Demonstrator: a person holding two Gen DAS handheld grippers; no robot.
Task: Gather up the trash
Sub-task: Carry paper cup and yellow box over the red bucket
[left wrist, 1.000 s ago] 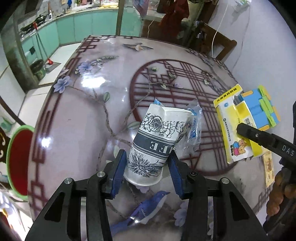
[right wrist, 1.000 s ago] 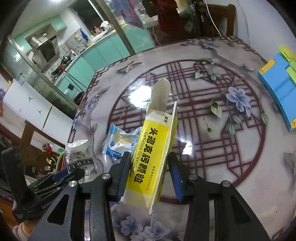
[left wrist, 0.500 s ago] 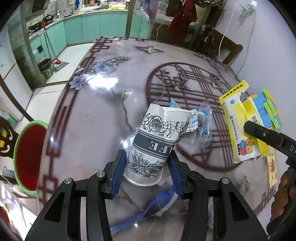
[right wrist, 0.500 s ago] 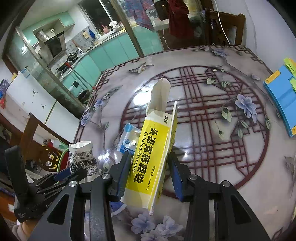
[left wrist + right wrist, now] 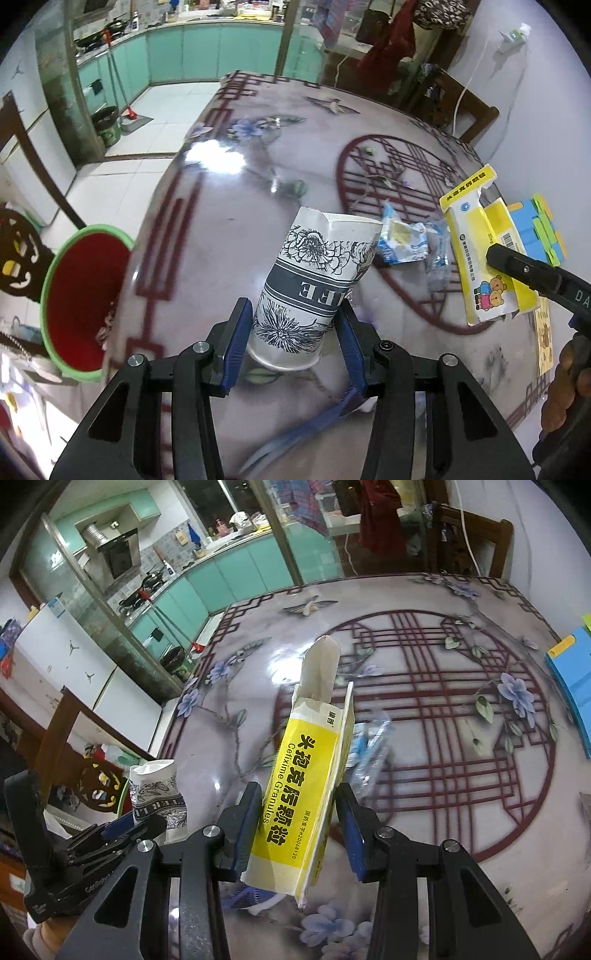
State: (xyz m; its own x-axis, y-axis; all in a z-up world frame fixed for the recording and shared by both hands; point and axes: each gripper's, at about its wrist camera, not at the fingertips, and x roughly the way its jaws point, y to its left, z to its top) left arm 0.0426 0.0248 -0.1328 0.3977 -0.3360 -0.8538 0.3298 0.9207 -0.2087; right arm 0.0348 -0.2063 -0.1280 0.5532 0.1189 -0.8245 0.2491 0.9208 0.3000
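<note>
Kitchen-dining room w/ teal cabinets behind a glossy tabletop [image 5: 229,229] printed w/ dark red lattice and purple flowers. Landmark for places: the paper cup.

Nearest in left wrist view: left gripper [image 5: 293,341], its blue-padded fingers [image 5: 236,336] pinching the paper cup [image 5: 314,291] at its base. The cup is white w/ black floral print, tilted, rim pointing away, held above the tabletop. Left of the cup, beyond the tabletop edge and lower, stands a bin [image 5: 79,299] w/ green rim and red inside. Just right of the cup's rim, a crumpled blue-and-clear wrapper [image 5: 404,242] lies on the tabletop. Further right of the cup, the right gripper [image 5: 297,836] holds a yellow-and-white medicine box [image 5: 306,782]; its fingers [image 5: 245,827] press both sides of the box, torn top flap up, box clear of the tabletop. Beyond the box, right of the cup, a blue block toy [image 5: 537,229] w/ green and yellow bits sits near the tabletop's edge.

Far behind the cup: a wooden chair [image 5: 465,110] at the tabletop's far side, then the teal cabinets [image 5: 207,51].
</note>
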